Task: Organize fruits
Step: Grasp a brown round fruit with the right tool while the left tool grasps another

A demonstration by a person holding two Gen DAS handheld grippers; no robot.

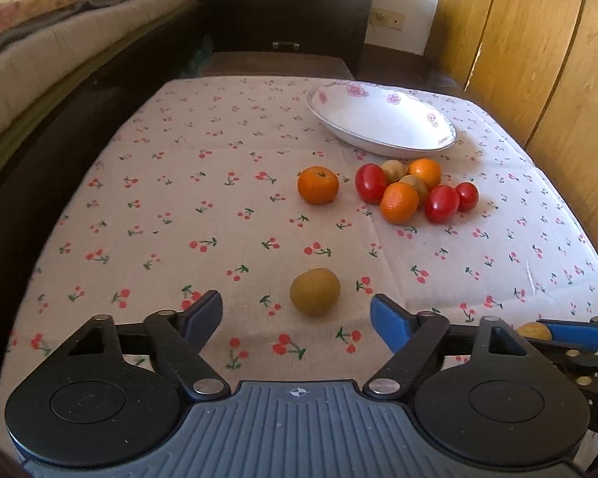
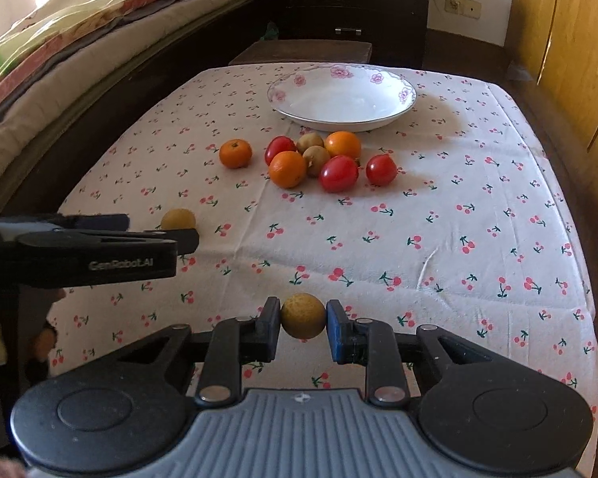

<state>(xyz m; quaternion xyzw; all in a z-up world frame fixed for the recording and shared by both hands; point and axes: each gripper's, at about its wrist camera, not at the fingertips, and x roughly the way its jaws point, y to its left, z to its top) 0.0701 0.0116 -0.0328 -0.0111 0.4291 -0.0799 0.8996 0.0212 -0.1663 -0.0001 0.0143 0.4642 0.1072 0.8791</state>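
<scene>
Right gripper [image 2: 303,327]: jaws closed on a small round yellow-brown fruit [image 2: 303,316], one pad pressed to each side; fruit held clear above the cherry-print tablecloth [image 2: 438,215], well on the near side of the white flower-rimmed bowl [image 2: 406,109].
Left gripper [image 1: 296,312]: jaws apart, nothing gripped.
Loose brown fruit [image 1: 315,291]: round, dull yellow-brown, resting on the cloth just ahead of the left fingertips and roughly centred between them; pads not touching it. Well nearer the camera than the bowl.
Lone orange [image 1: 318,185]: round mandarin with stem dimple up, on the cloth in front of the bowl, slightly apart to the left of the cluster.
Fruit cluster [image 1: 414,190]: two oranges, three red oval tomatoes and two small brown fruits, bunched and touching, just in front of the bowl's near rim.
Bowl: empty, at the far end of the cloth.
Cross-view: left gripper enters the right wrist view from the left edge, the loose brown fruit just beyond its fingers.
</scene>
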